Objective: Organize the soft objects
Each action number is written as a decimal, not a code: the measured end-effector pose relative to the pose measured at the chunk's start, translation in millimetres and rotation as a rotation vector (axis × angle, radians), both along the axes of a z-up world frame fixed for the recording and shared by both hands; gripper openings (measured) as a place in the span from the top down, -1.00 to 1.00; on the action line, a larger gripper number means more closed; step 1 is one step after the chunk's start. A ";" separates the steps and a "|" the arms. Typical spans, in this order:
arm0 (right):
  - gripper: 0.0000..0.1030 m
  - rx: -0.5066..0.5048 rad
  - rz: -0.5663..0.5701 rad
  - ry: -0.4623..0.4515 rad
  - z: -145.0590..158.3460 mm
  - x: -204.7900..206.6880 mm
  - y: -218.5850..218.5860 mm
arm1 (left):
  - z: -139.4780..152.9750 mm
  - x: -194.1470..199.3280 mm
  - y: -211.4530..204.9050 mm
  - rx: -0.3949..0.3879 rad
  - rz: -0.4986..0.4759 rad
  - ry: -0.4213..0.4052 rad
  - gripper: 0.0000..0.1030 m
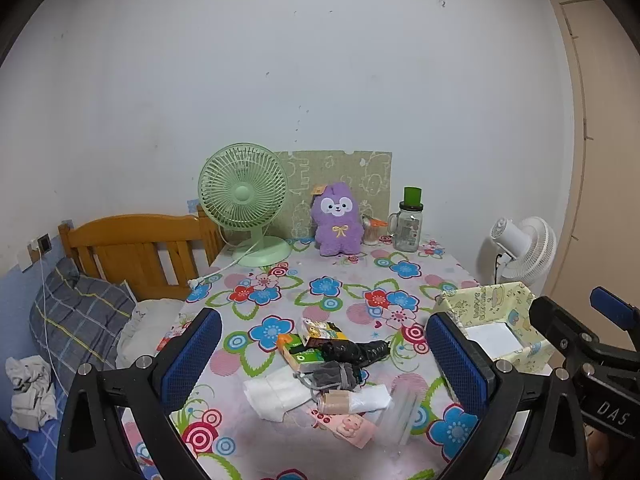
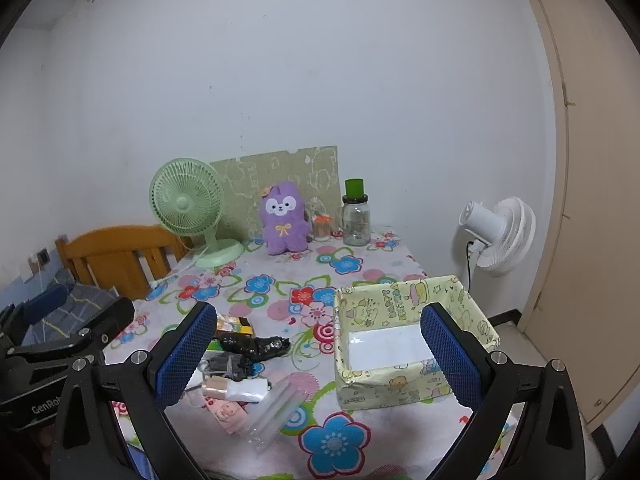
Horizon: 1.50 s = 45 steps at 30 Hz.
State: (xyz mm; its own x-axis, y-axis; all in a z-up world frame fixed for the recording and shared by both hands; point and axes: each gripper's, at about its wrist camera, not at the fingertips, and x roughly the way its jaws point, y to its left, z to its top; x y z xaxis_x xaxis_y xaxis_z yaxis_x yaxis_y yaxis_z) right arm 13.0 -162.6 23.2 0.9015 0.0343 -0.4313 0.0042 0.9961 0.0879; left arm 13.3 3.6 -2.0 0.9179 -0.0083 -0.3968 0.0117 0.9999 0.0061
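Soft items (image 1: 320, 364) lie piled on the bench (image 1: 360, 276) beside a paper-lined box (image 2: 404, 344). Left tool (image 1: 324, 364) and right tool (image 2: 320, 356) both released, jaws spread, grasping nothing.

text: "DAS" on right hand-held gripper (image 1: 612, 416) | "GenRob" (cut off) on left hand-held gripper (image 2: 46, 406)

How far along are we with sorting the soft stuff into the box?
Done: nothing; the patterned box looks empty. In hand: nothing; left gripper and right gripper are both open above the table. Left: the whole pile of small packets and rolled bags beside the box.
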 end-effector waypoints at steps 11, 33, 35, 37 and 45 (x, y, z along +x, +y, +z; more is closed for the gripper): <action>-0.99 0.017 0.023 -0.027 -5.6 20.1 2.8 | 2.9 20.4 7.0 -0.026 -0.002 -0.009 -0.99; -0.99 0.041 -0.033 -0.033 -23.5 27.1 -5.3 | -18.8 35.7 11.3 -0.030 -0.001 -0.001 -0.99; -0.99 0.037 -0.033 -0.033 -23.5 27.8 -4.7 | -19.0 36.0 9.5 -0.028 -0.002 -0.001 -0.99; -0.99 0.031 -0.032 -0.036 -23.1 28.1 -3.0 | -18.7 36.9 7.7 -0.024 -0.007 0.000 -0.99; -0.99 0.019 -0.033 -0.043 -19.9 28.2 -1.5 | -18.2 39.8 4.4 -0.017 -0.009 -0.005 -0.99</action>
